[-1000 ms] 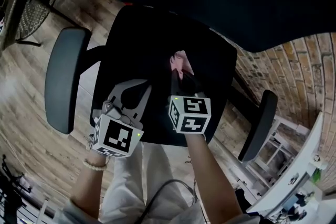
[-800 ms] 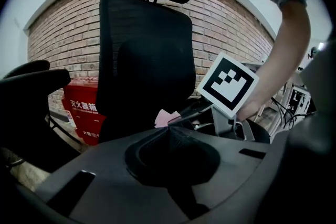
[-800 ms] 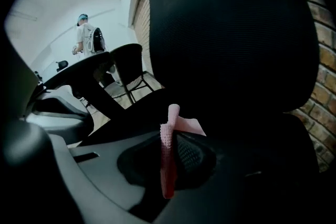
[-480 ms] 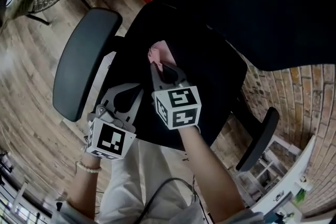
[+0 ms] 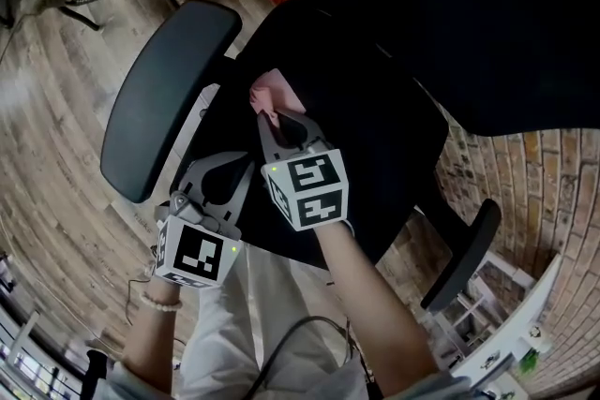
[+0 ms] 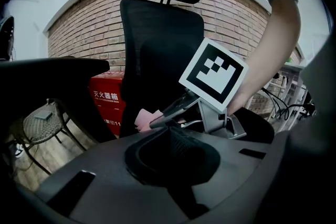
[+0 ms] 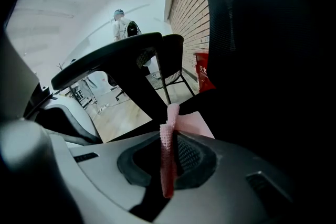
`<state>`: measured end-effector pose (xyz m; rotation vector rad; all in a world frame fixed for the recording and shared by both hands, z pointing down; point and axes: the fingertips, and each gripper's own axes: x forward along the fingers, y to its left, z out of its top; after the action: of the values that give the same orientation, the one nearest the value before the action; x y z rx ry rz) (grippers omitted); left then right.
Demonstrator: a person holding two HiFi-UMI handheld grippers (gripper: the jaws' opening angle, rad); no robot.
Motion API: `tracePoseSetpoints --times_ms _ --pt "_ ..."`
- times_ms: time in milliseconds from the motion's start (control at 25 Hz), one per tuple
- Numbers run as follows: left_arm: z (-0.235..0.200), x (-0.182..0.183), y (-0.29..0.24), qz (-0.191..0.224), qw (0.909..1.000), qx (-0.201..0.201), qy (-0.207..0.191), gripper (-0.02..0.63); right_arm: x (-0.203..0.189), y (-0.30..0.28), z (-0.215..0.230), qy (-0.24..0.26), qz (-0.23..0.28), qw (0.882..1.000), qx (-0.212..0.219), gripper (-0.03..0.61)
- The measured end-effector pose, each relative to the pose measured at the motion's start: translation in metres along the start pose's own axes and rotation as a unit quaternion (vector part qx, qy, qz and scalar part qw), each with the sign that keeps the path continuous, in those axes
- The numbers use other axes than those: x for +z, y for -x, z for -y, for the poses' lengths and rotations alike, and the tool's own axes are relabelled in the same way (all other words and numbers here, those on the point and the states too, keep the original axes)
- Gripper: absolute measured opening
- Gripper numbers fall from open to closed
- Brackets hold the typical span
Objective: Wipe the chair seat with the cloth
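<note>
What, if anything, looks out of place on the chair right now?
Nothing stands out. The right claw is shut on the pink cloth, which lies on the black seat near its left edge. The left claw is shut and empty by the seat's front edge. No spill or damage shows.

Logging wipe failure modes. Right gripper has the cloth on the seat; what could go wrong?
1. Right gripper pinches only a thin fold of cloth; drag could pull it free.
2. Cloth sits near the seat edge by the armrest; a stroke could run off or clip it.
</note>
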<state>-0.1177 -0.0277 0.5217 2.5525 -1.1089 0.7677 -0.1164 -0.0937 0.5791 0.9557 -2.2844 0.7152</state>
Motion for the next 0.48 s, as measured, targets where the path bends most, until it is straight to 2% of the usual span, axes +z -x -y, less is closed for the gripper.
tracePoseSetpoints --times_ms 240,480 --pt "0.020 0.008 -0.008 0.002 0.9996 -0.023 -0.016 0.018 -0.020 0.022 0.014 -0.017 0.000 0.999 -0.032 0.055" --pt "0.048 0.022 -0.019 0.004 0.9977 -0.057 -0.036 0.018 -0.051 0.062 0.047 -0.054 -0.004 0.994 -0.092 0.055"
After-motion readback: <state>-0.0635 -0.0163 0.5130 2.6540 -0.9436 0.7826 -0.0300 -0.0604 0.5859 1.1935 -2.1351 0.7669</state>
